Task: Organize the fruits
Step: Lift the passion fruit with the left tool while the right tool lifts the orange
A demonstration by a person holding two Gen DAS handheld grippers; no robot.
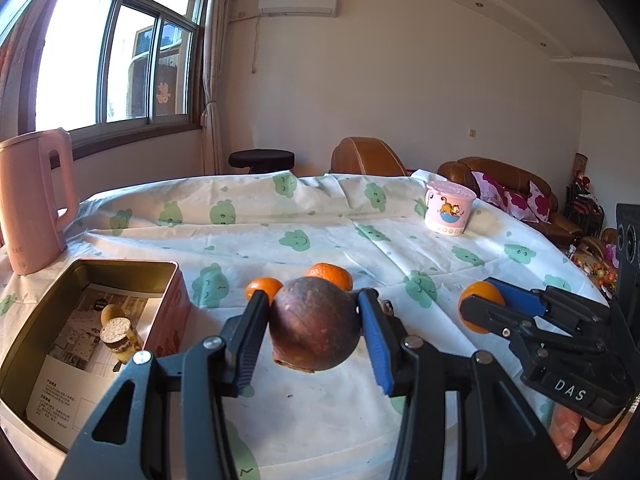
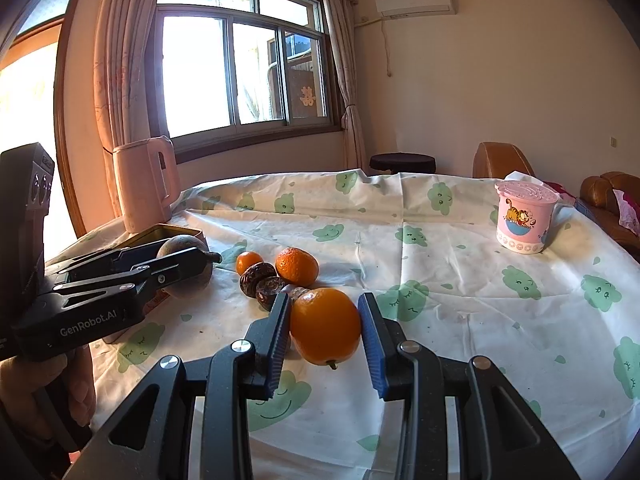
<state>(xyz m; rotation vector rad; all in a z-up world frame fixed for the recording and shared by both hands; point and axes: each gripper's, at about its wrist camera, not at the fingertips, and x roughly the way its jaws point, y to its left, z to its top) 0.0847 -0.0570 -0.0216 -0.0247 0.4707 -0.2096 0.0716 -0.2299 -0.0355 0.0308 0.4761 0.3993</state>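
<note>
My left gripper (image 1: 314,316) is shut on a round brown-purple fruit (image 1: 314,328), low over the cloth just right of the open tin box (image 1: 24,340). Seen from the right wrist, that left gripper (image 2: 188,254) holds the brown fruit (image 2: 188,276) next to the tin box (image 2: 176,234). My right gripper (image 2: 325,320) is shut on a shiny orange (image 2: 325,330); it also shows at the right as the right gripper (image 1: 480,300). Two small oranges (image 2: 248,262) (image 2: 297,266) and wrinkled dark dates (image 2: 262,280) lie on the cloth between both grippers.
A pink kettle (image 1: 32,204) stands behind the tin, which holds a leaflet and a couple of small items. A pink cartoon mug (image 2: 524,218) sits at the far right of the cloud-print tablecloth (image 2: 460,280). A stool and brown sofas stand beyond the table.
</note>
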